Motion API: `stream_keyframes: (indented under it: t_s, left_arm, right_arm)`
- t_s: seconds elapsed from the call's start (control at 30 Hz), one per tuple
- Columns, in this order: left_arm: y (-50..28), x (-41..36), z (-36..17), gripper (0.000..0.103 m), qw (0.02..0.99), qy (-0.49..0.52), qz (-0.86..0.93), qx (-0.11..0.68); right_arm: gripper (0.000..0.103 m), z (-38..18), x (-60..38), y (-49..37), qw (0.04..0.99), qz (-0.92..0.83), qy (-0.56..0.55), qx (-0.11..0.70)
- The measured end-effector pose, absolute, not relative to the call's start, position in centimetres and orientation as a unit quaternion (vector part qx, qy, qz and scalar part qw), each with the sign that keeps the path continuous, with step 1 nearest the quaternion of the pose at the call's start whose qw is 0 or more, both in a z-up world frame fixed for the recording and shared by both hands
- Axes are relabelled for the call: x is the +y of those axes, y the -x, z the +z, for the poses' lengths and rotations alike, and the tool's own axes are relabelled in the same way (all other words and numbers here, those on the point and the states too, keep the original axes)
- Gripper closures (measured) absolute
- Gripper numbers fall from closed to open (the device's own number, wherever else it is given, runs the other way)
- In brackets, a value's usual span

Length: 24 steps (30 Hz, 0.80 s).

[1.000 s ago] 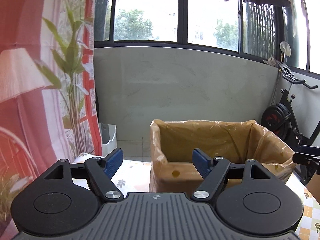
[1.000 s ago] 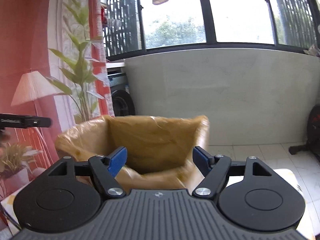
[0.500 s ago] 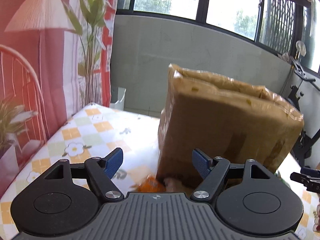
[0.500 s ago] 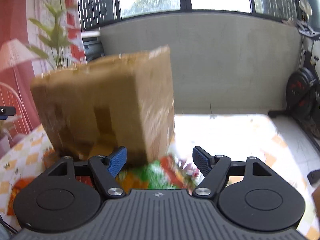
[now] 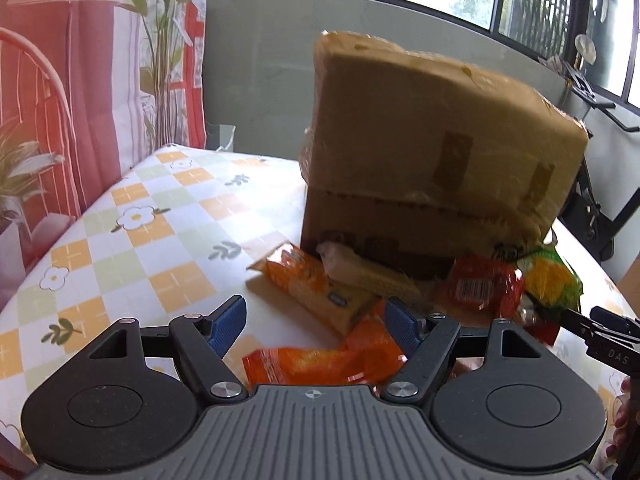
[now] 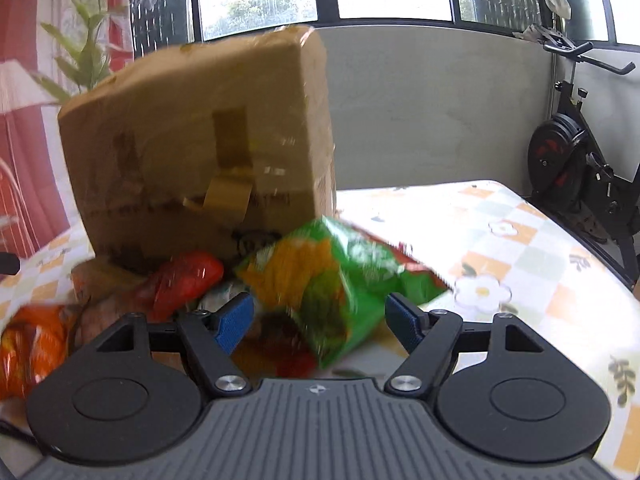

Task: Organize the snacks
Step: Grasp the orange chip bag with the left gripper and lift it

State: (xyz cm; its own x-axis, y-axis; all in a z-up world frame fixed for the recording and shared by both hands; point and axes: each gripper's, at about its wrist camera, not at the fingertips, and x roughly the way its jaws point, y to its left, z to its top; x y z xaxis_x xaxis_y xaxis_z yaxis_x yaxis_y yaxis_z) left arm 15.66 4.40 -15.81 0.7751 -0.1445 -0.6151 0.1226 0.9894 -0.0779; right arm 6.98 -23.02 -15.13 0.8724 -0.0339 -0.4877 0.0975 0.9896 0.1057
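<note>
A tall cardboard box (image 5: 432, 152) lined with plastic stands on the checkered table (image 5: 132, 216). Snack packets lie at its foot: an orange packet (image 5: 308, 284), a beige wafer bar (image 5: 368, 272), a red packet (image 5: 476, 288) and a green and yellow bag (image 5: 552, 280). My left gripper (image 5: 316, 322) is open, low over an orange bag (image 5: 328, 364) that lies between its fingers untouched. In the right wrist view the box (image 6: 200, 140) rises behind a blurred green bag (image 6: 332, 280), a red packet (image 6: 184, 280) and an orange bag (image 6: 28, 344). My right gripper (image 6: 320, 316) is open, with the green bag just ahead of its fingers.
An exercise bike (image 6: 576, 160) stands off the table's right side. A red curtain with a plant print (image 5: 80, 80) hangs to the left. A grey wall and windows lie behind. Bare tablecloth (image 6: 520, 248) stretches to the right of the snacks.
Both grippers have come down from looking into the box's open top to table level in front of it. The snack pile at the box's foot has come into view.
</note>
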Motion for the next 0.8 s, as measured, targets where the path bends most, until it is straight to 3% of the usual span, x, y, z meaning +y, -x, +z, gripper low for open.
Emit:
stream_keyframes:
  t_s: [0.43,0.8]
  left_arm:
    - [-14.5,2.5,-17.6,0.025,0.931,-0.003,-0.104,0.351]
    - [-15.3,3.3,-18.2,0.014,0.928,0.007,-0.098,0.360]
  right_arm:
    - [0.028,-16.7,-22.9,-6.8,0.960,-0.030,-0.066,0.270]
    - [0.027,-16.9,-23.2,-6.9,0.957,-0.032,-0.072,0.278]
